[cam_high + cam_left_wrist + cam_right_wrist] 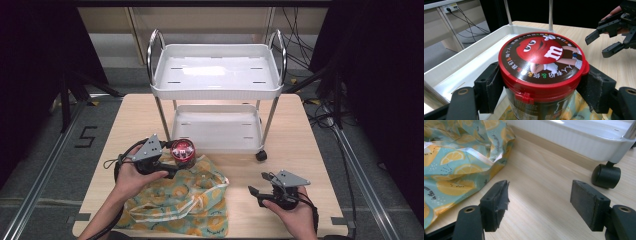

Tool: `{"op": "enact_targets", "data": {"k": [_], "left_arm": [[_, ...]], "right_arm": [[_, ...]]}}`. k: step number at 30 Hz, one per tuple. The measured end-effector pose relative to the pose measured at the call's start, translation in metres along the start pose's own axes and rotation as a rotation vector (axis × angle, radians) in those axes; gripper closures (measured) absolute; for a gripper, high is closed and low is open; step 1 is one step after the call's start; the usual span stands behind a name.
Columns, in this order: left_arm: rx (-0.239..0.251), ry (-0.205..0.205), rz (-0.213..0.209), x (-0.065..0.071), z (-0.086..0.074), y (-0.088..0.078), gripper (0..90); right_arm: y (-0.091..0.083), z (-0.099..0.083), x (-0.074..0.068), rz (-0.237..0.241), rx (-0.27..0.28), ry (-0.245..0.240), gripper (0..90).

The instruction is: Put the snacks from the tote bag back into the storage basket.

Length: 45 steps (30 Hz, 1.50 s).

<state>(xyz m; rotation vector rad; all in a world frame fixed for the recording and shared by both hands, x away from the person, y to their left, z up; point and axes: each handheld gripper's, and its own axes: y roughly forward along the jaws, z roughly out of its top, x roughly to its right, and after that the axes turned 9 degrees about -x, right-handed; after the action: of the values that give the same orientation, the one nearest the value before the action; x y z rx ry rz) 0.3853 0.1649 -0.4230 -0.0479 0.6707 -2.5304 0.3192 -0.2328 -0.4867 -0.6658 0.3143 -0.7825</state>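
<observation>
Left gripper (172, 159) has its fingers (489, 86) clamped on the red-lidded candy jar (541, 67), one pad on each side just below the lid rim; in the left gripper view both pads touch the jar wall and the jar stands upright between them. In the high view the jar (183, 153) sits at the far edge of the lemon-print bag (185, 200), just in front of the lower tray (216, 142) of the white cart (216, 85); whether its base is resting on the bag or already off it cannot be told. Right gripper (257, 186) hovers well apart to the right over bare table (295, 145), fingers (494, 203) spread wide with nothing between them; its view looks at table wood, the bag edge and a cart caster (605, 175). Judgement: step in hand is carrying the jar from the bag toward the cart, likely the lower tray, since it is nearest. To do it well: keep the jar vertical, as the grip is high under the lid and the body below could swing; raise it enough to clear the tray wall before moving forward; steer between the chrome cart legs; set down flat on the tray floor before letting go. Bag fabric may drag with the jar, so the free right gripper could pin the bag near its edge. Cart is on casters, so avoid bumping it
</observation>
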Motion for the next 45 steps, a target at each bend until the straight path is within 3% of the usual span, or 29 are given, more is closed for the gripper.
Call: {"op": "enact_targets", "data": {"k": [5, 8, 13, 15, 17, 19, 24, 26, 27, 30, 32, 35, 45], "left_arm": [[-0.004, 0.004, 0.005, -0.002, 0.001, 0.001, 25.4], [-0.007, 0.007, 0.007, -0.003, 0.001, 0.002, 25.4], [-0.009, 0.014, 0.010, -0.005, 0.002, 0.004, 25.4], [-0.010, -0.020, 0.010, -0.004, 0.002, 0.004, 25.4], [-0.013, 0.018, 0.008, -0.006, 0.004, 0.004, 25.4], [-0.009, 0.024, 0.009, -0.007, 0.004, 0.004, 25.4], [-0.012, 0.027, 0.012, -0.009, 0.005, 0.004, 25.4], [-0.009, -0.003, 0.014, -0.007, 0.005, 0.004, 25.4], [-0.009, 0.023, 0.016, -0.009, 0.005, 0.004, 25.4], [-0.010, 0.032, 0.018, -0.011, 0.005, 0.004, 25.4], [-0.011, -0.003, 0.021, -0.009, 0.005, 0.004, 25.4], [-0.006, 0.034, 0.024, -0.011, 0.007, 0.004, 25.4], [-0.015, 0.037, 0.017, -0.012, 0.009, 0.010, 25.4]], "right_arm": [[0.001, 0.000, 0.001, -0.004, 0.008, -0.019, 31.5], [0.000, 0.000, -0.001, 0.002, -0.004, 0.005, 31.5], [0.000, 0.000, 0.000, -0.002, 0.001, -0.001, 31.4], [0.000, 0.000, 0.000, -0.006, 0.004, -0.008, 31.5], [0.001, 0.001, 0.001, 0.001, 0.016, -0.021, 31.5], [0.000, 0.000, 0.000, -0.002, 0.003, -0.003, 31.4], [0.001, 0.001, 0.000, 0.007, 0.008, -0.005, 31.5], [0.000, 0.000, -0.001, -0.006, 0.002, 0.000, 31.4], [0.000, 0.000, 0.000, -0.006, 0.004, -0.004, 31.4], [0.001, 0.001, 0.000, 0.002, 0.010, -0.007, 31.4], [0.001, 0.001, 0.000, 0.002, 0.010, -0.006, 31.4], [0.000, 0.000, 0.000, -0.008, 0.006, 0.000, 31.4], [0.000, 0.000, -0.001, -0.006, 0.003, 0.001, 31.5]]}}
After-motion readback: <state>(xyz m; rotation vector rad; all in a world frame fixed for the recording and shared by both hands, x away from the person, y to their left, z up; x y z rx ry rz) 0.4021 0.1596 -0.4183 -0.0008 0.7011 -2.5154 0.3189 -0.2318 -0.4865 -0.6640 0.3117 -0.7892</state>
